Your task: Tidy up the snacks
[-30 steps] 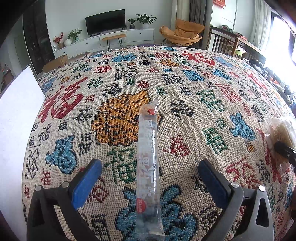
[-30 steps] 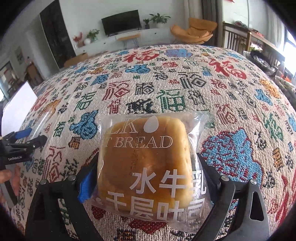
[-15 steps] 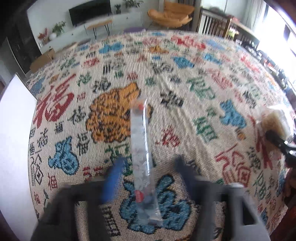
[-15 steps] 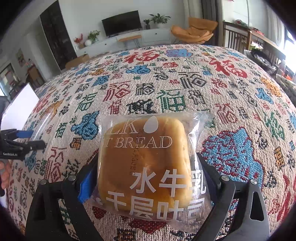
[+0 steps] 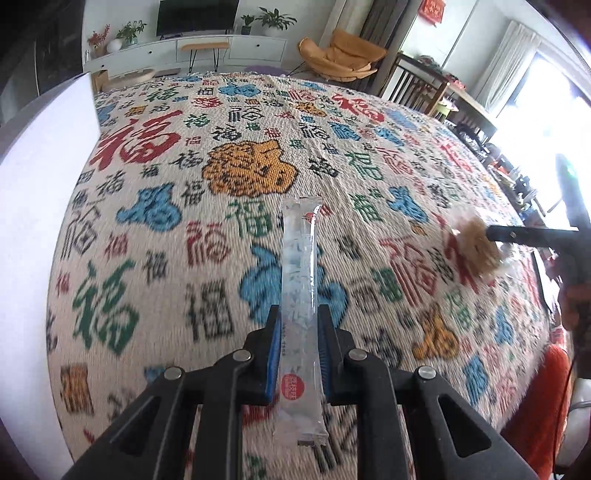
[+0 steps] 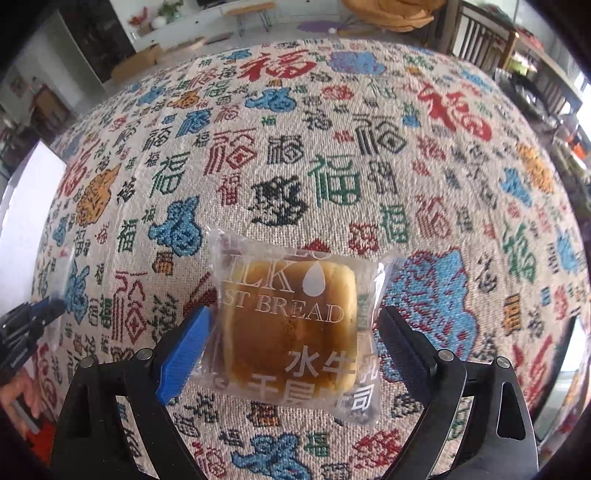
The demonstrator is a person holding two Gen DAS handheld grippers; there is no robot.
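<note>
Closest in, the left gripper has its jaws pinched nearly shut on a long clear stick pack, one of two snacks in sight. They've just been closing, and the pack now sits squeezed between the blue pads, sticking out past the tips over the patterned cloth. The right gripper has its jaws spread wide around a bagged toast bread, both pads pressing on the wrapper's sides. From the left wrist view the bread shows as a blurry tan lump off to the right, well apart from the stick pack. Nothing else lies on the cloth between the two. A white board runs along the cloth's left edge. Further back: one orange lounge chair, one TV on a white cabinet, a few potted plants and some wooden chairs to the right.
</note>
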